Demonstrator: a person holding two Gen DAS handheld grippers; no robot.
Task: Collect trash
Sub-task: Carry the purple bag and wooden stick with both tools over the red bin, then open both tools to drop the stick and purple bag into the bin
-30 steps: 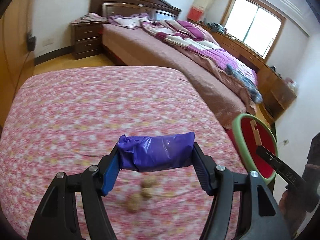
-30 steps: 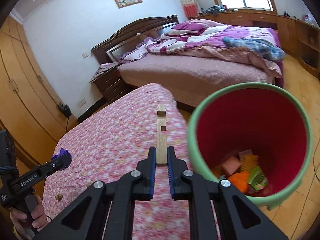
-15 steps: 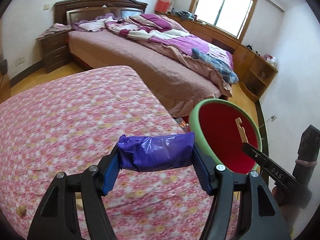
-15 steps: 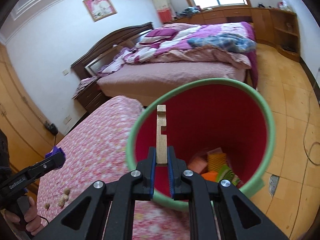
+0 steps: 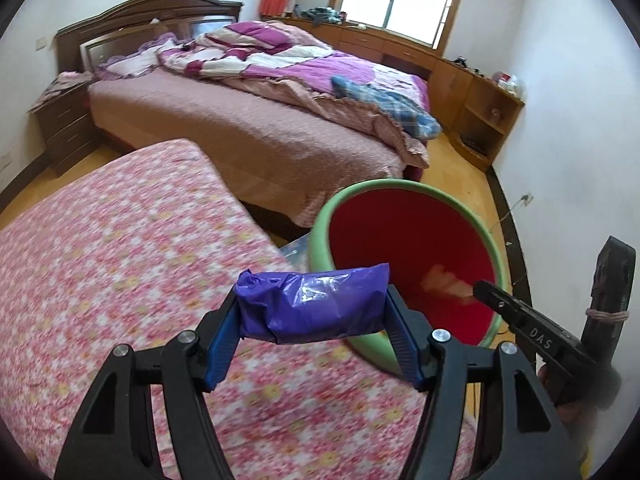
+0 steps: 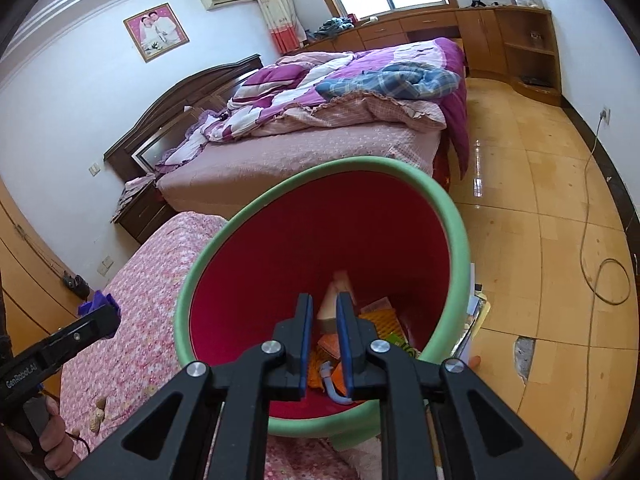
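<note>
My left gripper (image 5: 314, 314) is shut on a crumpled purple plastic bag (image 5: 312, 306), held above the floral bedspread (image 5: 120, 260) near the bin's rim. The red bin with a green rim (image 6: 456, 232) stands beside the bed; it also shows in the left wrist view (image 5: 320, 236). My right gripper (image 6: 325, 316) is open and empty over the bin's mouth. A wooden piece (image 6: 334, 294) is falling, blurred, inside the bin above several pieces of trash (image 6: 380, 316). In the left wrist view the right gripper (image 5: 486, 292) reaches over the bin.
Peanut shells (image 6: 97, 414) lie on the floral bedspread. A large bed with purple bedding (image 5: 280, 92) stands behind. Wooden cabinets (image 6: 516, 36) line the far wall. A cable (image 6: 600, 264) lies on the tiled floor right of the bin.
My right gripper moved over the bin, opened and let go of the wooden piece, which drops into the bin. My left gripper swung right toward the bin with the purple bag.
</note>
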